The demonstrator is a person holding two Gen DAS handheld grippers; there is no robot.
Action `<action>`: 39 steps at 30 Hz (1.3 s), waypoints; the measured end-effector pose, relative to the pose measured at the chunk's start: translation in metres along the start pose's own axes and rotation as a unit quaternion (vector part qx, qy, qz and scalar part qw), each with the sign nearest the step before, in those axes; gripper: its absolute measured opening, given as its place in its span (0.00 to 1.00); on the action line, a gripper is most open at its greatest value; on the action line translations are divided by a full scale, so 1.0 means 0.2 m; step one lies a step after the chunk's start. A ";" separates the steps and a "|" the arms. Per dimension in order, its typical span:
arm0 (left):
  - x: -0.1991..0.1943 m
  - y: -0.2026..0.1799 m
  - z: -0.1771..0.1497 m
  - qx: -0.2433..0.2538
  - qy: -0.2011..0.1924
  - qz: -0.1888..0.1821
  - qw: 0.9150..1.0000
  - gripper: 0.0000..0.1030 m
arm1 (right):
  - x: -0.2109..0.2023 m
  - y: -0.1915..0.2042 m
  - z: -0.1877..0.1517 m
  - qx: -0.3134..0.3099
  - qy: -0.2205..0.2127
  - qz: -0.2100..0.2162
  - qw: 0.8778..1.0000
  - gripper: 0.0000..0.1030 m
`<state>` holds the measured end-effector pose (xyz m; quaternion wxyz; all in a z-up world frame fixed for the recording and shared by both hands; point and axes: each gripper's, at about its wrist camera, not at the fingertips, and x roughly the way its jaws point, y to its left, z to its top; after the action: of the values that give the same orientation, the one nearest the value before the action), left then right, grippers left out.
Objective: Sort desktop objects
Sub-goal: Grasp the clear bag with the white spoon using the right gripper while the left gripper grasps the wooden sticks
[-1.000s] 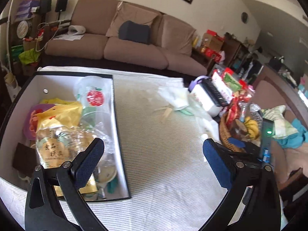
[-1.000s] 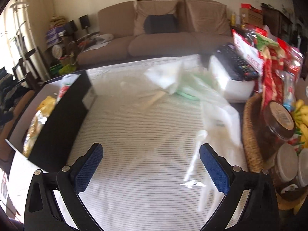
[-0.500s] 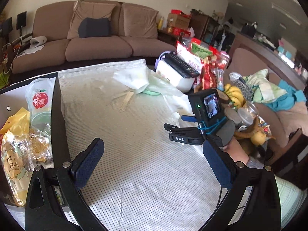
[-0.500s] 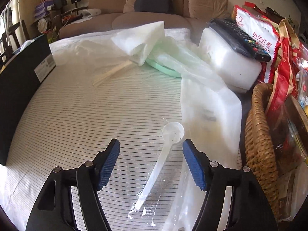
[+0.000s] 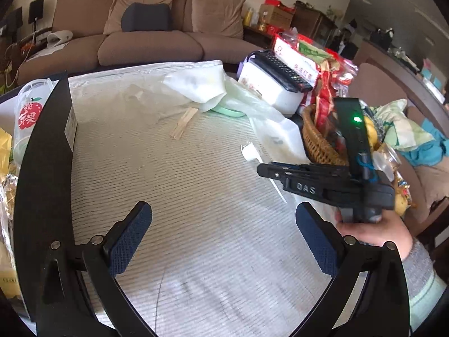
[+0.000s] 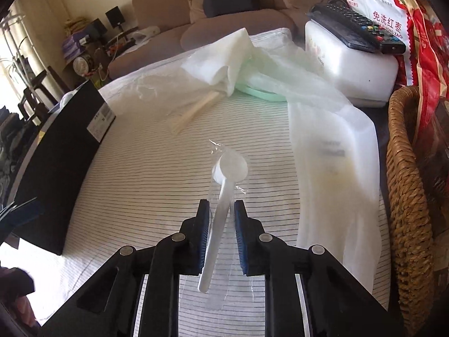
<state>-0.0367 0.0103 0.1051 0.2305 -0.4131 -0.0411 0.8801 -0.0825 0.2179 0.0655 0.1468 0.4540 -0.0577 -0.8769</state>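
Observation:
A white plastic spoon [image 6: 224, 193] in a clear wrapper lies on the striped tablecloth [image 6: 146, 185]. My right gripper [image 6: 221, 210] straddles its handle; the jaws are closing, with thin gaps still showing beside the handle. In the left wrist view that gripper [image 5: 261, 168] points down at the spoon [image 5: 248, 151], held by a hand [image 5: 373, 230]. My left gripper [image 5: 223, 219] hangs open over bare cloth with nothing between its fingers. The black-walled box [image 5: 45, 154] of snack packs stands at the left.
Crumpled white and green plastic bags [image 6: 322, 118], wooden chopsticks [image 6: 193, 112] and a green lid [image 6: 261, 94] lie beyond the spoon. A wicker basket [image 6: 407, 182] of food borders the right. A white container [image 6: 350, 64] carries a remote. The black box [image 6: 64, 151] bounds the left.
My right gripper sank onto the spoon and its jaws narrowed from wide open to close around the handle. My left gripper swung right, away from the box, and dropped lower.

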 end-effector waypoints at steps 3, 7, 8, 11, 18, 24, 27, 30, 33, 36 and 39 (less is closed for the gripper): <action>0.19 0.06 0.12 -0.019 0.014 0.034 0.999 1.00 | -0.01 -0.02 0.01 0.009 0.002 0.003 1.000 0.17; 0.48 0.19 0.25 -0.046 0.052 0.054 0.996 1.00 | -0.01 -0.06 0.02 0.022 0.003 0.013 1.000 0.17; 0.54 0.22 0.28 -0.047 0.052 0.062 0.996 1.00 | -0.01 -0.09 0.03 0.034 0.003 0.022 0.999 0.17; 0.68 0.28 0.35 -0.035 0.060 0.083 0.994 1.00 | -0.04 -0.17 0.04 0.081 -0.001 0.055 0.995 0.17; 0.99 0.26 0.47 0.067 0.122 0.154 0.978 1.00 | -0.06 -0.20 0.05 0.088 0.000 0.077 0.993 0.17; 1.11 0.33 0.55 0.040 0.144 0.136 0.979 1.00 | -0.04 -0.22 0.03 0.094 0.007 0.078 0.993 0.17; 1.10 0.34 0.53 0.044 0.139 0.130 0.981 0.92 | -0.04 -0.21 0.03 0.091 0.010 0.075 0.993 0.17; 1.02 0.34 0.50 0.055 0.129 0.125 0.982 0.45 | -0.03 -0.20 0.03 0.091 0.010 0.079 0.993 0.17; 0.94 0.35 0.43 0.060 0.134 0.119 0.982 0.21 | -0.02 -0.16 0.03 0.095 0.010 0.091 0.991 0.17; 0.82 0.35 0.30 0.048 0.129 0.112 0.984 0.20 | -0.03 -0.13 0.03 0.091 0.010 0.093 0.991 0.17; 0.66 0.30 0.14 0.024 0.131 0.101 0.986 0.20 | -0.03 -0.12 0.04 0.103 0.010 0.108 0.989 0.17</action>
<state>-0.1521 0.0180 0.0139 0.1541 -0.5209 0.0521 0.8380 -0.0906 0.2428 0.0681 0.1938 0.4662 -0.1952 -0.8409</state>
